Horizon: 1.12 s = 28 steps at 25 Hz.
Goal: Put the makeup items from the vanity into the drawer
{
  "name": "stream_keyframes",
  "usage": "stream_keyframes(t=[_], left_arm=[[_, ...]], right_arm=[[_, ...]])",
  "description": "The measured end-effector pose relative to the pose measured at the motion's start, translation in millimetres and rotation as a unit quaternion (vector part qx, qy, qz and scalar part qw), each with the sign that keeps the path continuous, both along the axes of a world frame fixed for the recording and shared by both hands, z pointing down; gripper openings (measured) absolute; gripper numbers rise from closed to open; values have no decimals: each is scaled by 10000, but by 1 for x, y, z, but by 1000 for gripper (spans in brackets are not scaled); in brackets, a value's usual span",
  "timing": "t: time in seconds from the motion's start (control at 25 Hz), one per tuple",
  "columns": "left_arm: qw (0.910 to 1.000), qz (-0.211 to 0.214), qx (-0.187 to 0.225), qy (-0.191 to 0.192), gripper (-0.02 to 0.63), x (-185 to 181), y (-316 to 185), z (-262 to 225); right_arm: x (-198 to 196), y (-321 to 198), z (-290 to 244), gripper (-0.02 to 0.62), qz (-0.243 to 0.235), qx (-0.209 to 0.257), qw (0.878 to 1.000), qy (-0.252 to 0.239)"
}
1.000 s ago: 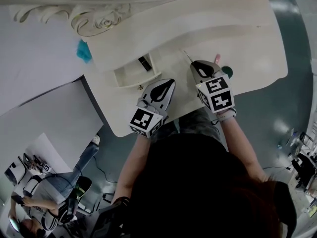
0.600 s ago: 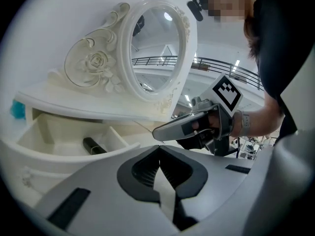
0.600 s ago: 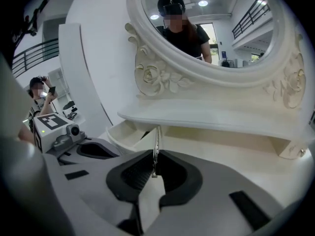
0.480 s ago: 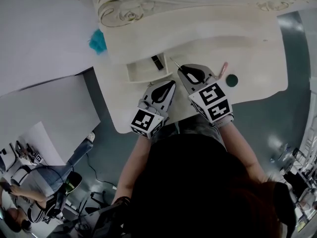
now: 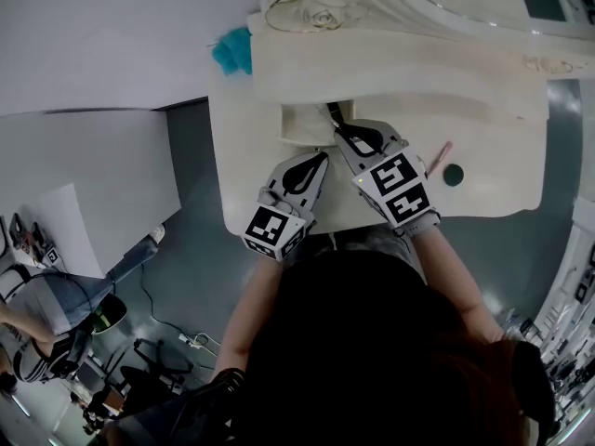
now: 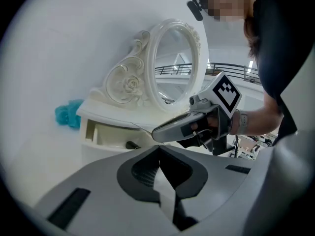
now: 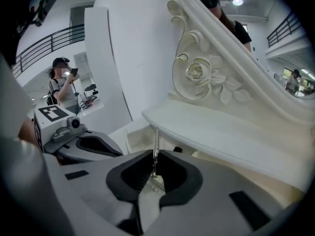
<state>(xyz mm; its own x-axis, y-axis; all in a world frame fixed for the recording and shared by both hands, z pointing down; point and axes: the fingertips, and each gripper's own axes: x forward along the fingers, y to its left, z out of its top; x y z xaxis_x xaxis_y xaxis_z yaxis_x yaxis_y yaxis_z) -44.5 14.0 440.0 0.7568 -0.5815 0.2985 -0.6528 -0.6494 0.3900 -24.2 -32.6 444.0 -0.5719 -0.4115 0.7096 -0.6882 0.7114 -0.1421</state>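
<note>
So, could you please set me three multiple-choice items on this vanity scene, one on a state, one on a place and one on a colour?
1. The drawer is:
A) shut
B) open
C) lying on the floor

2. The pink stick lies:
A) in the drawer
B) on the floor
C) on the vanity top

3. The round disc beside the pink stick is:
A) dark green
B) red
C) yellow

Answers:
1 B: the head view and the left gripper view both look into its inside.
2 C: it rests on the white top, right of the drawer.
3 A: it shows as a dark green spot on the white top.
</note>
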Motion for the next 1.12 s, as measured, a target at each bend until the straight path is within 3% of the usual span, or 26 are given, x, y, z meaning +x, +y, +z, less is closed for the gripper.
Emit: stream_keyframes(t=[0.2,0.52,0.8,0.96,1.12], left_arm=[[9991,-425,34,6,14,-26,-4,0],[9972,-749,77,43,14,-52,-7,-2],[9952,-974,12,10,14,-69,-3,2],[9945,-1043,24,-3,14,-74,-1,1],[9938,-1109,47,-2,14,-78,-2,-1]], right_arm=[[-17,-7,13,51,-368,-186,9986,316],[-26,-13,28,51,-721,-460,9919,938],[-31,-17,36,51,-1304,-510,9774,1582],[-35,-21,40,51,-1327,-451,9747,1743],[-37,-21,42,52,-1120,-579,9800,1539]])
